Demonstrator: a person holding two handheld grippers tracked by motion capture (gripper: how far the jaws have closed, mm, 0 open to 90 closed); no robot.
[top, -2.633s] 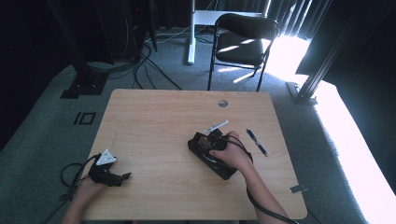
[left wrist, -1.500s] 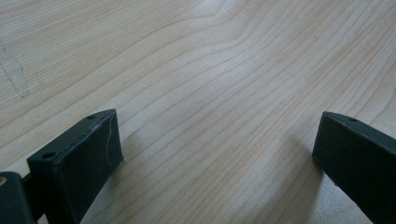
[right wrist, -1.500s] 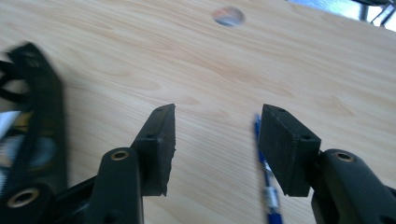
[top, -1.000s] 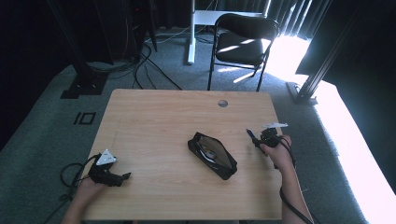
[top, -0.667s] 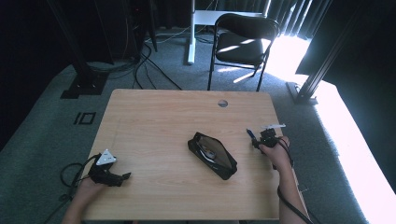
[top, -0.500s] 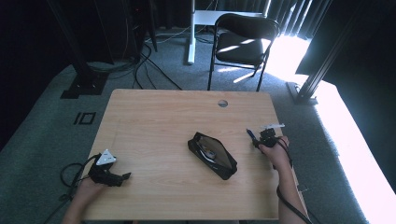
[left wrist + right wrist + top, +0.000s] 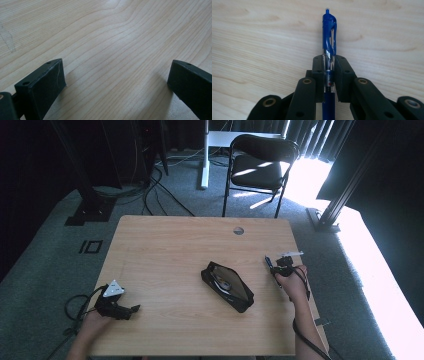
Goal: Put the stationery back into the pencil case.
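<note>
Blue pen point(image 7: 329, 45) is now sitting clamped in the right gripper point(image 7: 329, 75) at the table's point(image 7: 165, 250) right edge, having left the open pouch point(image 7: 227, 286); packing looks next. Left gripper point(image 7: 116, 305) is resting, jaws apart.

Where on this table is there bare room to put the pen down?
The far half of the table, between the back edge and the pouch, is bare, as is the stretch between the left tongs and the pouch. The right edge is crowded: right tongs gripping the pen.

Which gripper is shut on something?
The right gripper: its jaws clamp a blue pen. The left gripper is open over bare table.
</note>
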